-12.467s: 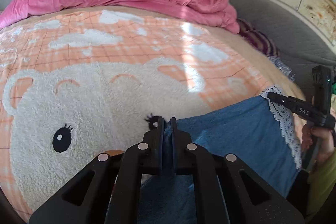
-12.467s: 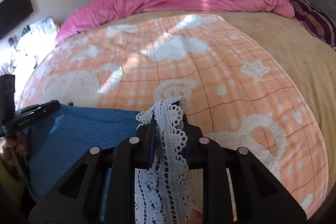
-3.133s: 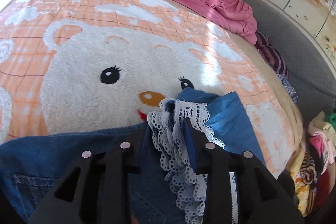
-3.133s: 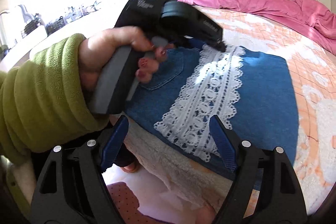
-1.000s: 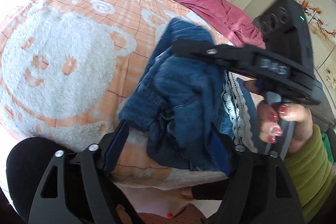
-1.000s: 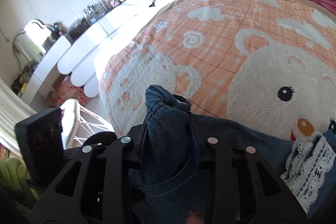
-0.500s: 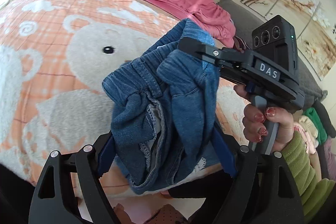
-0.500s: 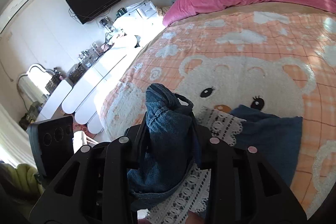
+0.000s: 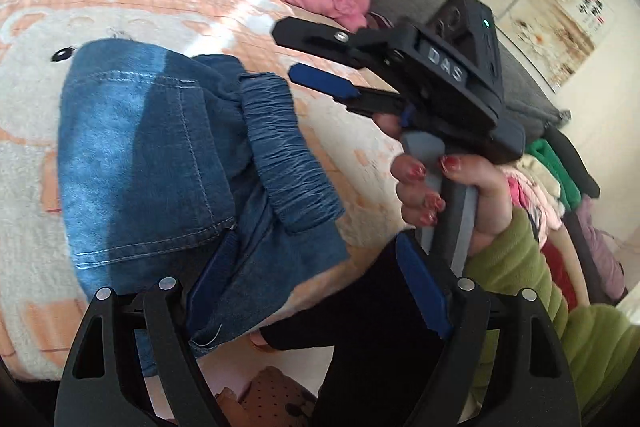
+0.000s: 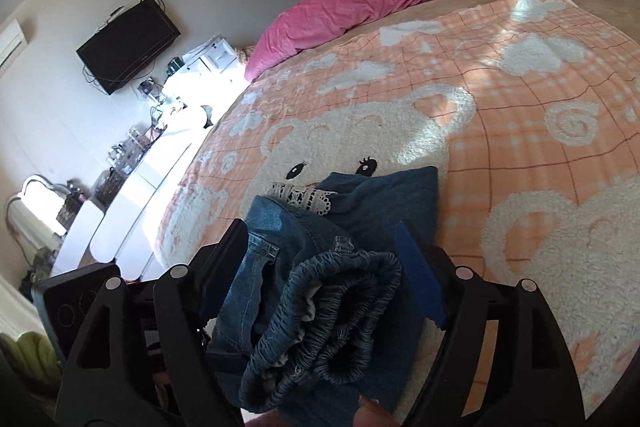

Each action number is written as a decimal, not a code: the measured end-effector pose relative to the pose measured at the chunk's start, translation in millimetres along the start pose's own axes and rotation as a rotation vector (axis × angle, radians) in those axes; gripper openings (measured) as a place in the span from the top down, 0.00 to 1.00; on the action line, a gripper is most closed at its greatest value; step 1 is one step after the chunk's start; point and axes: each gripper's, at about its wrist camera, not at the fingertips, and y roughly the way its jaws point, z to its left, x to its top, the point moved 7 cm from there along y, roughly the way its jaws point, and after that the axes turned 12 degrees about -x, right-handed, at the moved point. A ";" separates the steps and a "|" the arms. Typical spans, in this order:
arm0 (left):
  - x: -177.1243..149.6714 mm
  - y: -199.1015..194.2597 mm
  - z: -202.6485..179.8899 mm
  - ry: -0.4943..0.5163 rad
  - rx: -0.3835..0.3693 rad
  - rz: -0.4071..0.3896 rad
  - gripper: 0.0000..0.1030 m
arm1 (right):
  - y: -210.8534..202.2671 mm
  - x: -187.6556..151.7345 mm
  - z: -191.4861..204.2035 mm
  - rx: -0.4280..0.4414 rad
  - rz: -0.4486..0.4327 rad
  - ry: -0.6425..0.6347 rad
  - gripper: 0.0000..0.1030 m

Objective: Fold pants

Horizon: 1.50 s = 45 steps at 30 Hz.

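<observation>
Over the folded pants (image 9: 152, 163) on the bear blanket (image 10: 520, 131), both tools, left tool (image 9: 316, 291) and right tool (image 10: 320, 259) (each splayed wide, gripping nothing).

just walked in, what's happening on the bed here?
A person with a handheld gripper in each hand is folding denim pants on a bear-print blanket. The pants lie in a folded bundle near the bed's edge, elastic waistband on top and a bit of lace trim showing at the far end. Both the left gripper and the right gripper are open, holding nothing; the bundle sits between the right one's fingers, ungripped.
</observation>
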 end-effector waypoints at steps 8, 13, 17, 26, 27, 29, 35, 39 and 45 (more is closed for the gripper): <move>-6.7 -45.5 1.8 0.010 0.054 -0.098 0.22 | -2.6 -19.3 23.6 -0.071 0.044 -0.141 0.28; -10.5 -59.6 25.0 0.007 0.284 -0.073 0.21 | 19.0 -48.8 5.2 -0.326 0.121 -0.278 0.28; -19.4 -53.0 50.5 -0.003 0.423 0.000 0.21 | 23.2 -55.4 -7.2 -0.316 0.126 -0.207 0.24; -7.3 -86.8 43.6 0.028 0.442 -0.069 0.21 | -46.3 -55.0 34.4 -0.223 -0.088 -0.309 0.23; -5.4 -88.6 42.4 0.035 0.441 -0.071 0.21 | -51.5 -58.9 39.1 -0.212 -0.096 -0.326 0.23; -3.4 -91.6 41.1 0.036 0.446 -0.078 0.21 | -59.2 -70.8 48.3 -0.198 -0.097 -0.365 0.22; 2.7 -87.5 41.3 0.021 0.456 -0.076 0.21 | -60.6 -92.1 43.8 -0.193 -0.049 -0.307 0.21; 2.5 -84.9 42.2 0.020 0.462 -0.071 0.20 | -57.3 -86.8 21.6 -0.220 -0.038 -0.187 0.19; 4.3 -81.8 54.0 -0.009 0.472 -0.082 0.19 | -55.6 -76.3 -15.4 -0.343 -0.042 -0.067 0.18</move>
